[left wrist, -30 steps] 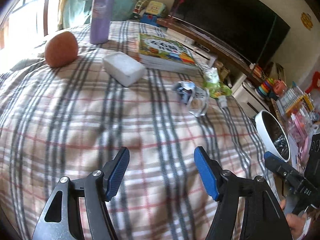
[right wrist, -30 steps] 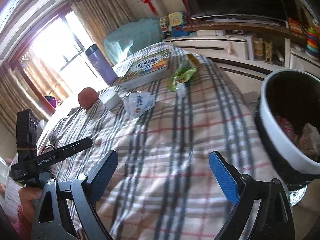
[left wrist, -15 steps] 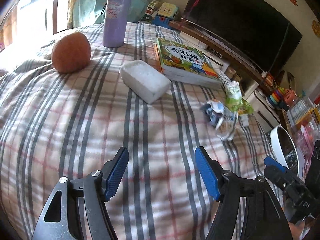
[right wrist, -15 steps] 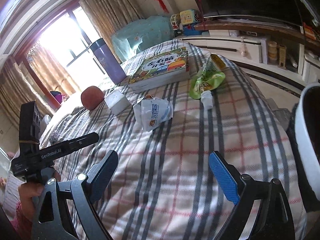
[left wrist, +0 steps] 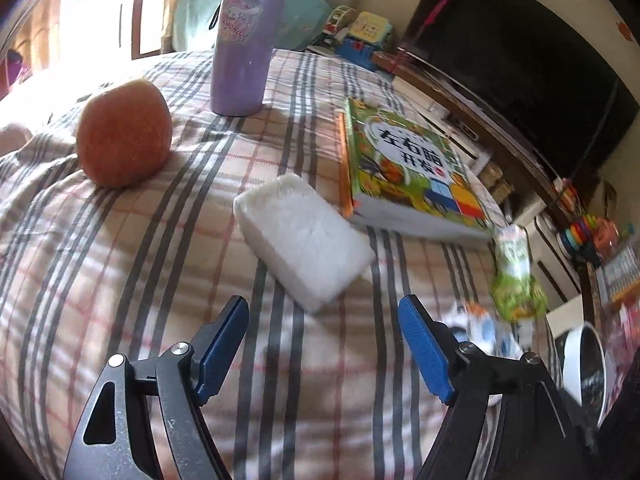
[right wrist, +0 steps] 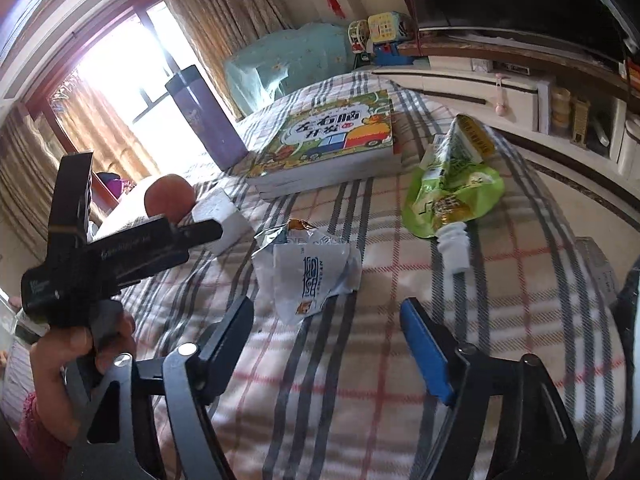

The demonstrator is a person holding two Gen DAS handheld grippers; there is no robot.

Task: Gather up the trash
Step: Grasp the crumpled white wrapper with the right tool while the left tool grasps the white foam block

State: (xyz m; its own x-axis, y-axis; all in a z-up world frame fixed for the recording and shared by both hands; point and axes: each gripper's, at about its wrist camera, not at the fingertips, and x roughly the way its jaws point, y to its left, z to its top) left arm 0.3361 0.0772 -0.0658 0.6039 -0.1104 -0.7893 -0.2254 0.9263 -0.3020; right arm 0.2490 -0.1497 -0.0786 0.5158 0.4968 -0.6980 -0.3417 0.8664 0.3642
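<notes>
A white foam block [left wrist: 304,238] lies on the plaid bed cover [left wrist: 120,264], just ahead of my open left gripper [left wrist: 324,340]. A crumpled white and blue wrapper [right wrist: 310,270] lies right in front of my open right gripper [right wrist: 328,330], with nothing between the fingers. A green pouch with a white spout [right wrist: 452,184] rests to the wrapper's right. In the left wrist view the wrapper [left wrist: 480,330] is partly hidden behind the right finger, and the green pouch [left wrist: 514,280] sits beyond it. The white-rimmed bin [left wrist: 584,364] shows at the bed's right edge.
A purple bottle [left wrist: 244,36], an orange fruit [left wrist: 124,134] and a children's book [left wrist: 408,172] stay on the bed. A hand [right wrist: 80,356] holds the left gripper's body at the left of the right wrist view. A TV cabinet [right wrist: 520,68] runs along the far side.
Both grippers have moved forward over the bed. The foam block now lies close before the left one and the wrapper close before the right one. The bin has slid out of the right wrist view.
</notes>
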